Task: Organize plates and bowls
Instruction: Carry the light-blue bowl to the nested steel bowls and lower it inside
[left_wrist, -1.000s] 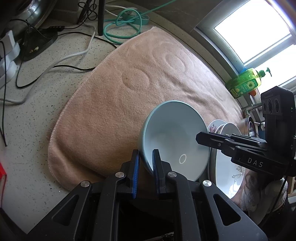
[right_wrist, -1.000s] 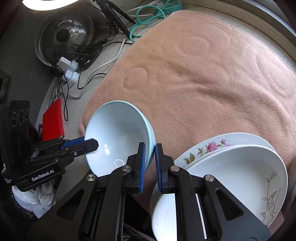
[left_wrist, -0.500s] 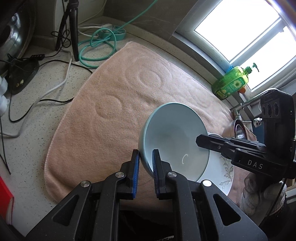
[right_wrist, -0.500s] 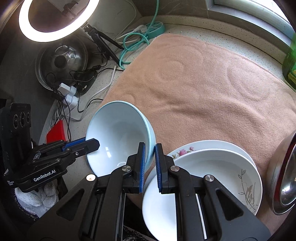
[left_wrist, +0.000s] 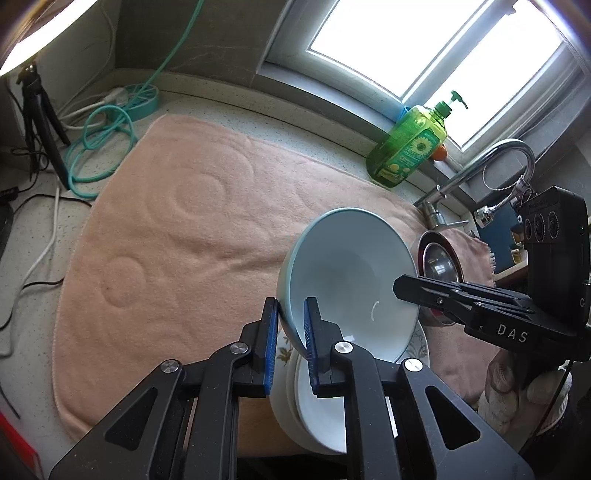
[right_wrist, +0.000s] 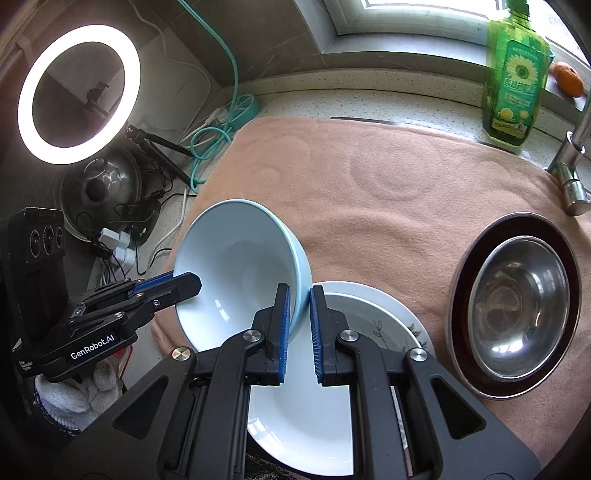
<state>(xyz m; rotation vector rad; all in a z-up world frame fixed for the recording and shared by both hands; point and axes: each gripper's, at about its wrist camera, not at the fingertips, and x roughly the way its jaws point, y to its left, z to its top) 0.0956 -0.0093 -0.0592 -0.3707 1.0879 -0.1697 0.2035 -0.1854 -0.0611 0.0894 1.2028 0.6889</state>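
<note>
A pink towel (right_wrist: 369, 192) covers the speckled desk (left_wrist: 33, 295), with a green soap bottle (right_wrist: 513, 74) at its back edge and teal cable (left_wrist: 99, 147) coiled near the back-left corner.

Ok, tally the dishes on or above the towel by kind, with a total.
Light blue bowl, held by both grippers: 1
White plates, stacked: 2
Steel bowl: 1
Dark rimmed dish under the steel bowl: 1
Total: 5

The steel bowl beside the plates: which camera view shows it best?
The right wrist view shows it best. There the steel bowl is seen whole from above, sitting inside a dark round dish on the pink towel. In the left wrist view the light blue bowl and the right gripper hide most of it.
</note>
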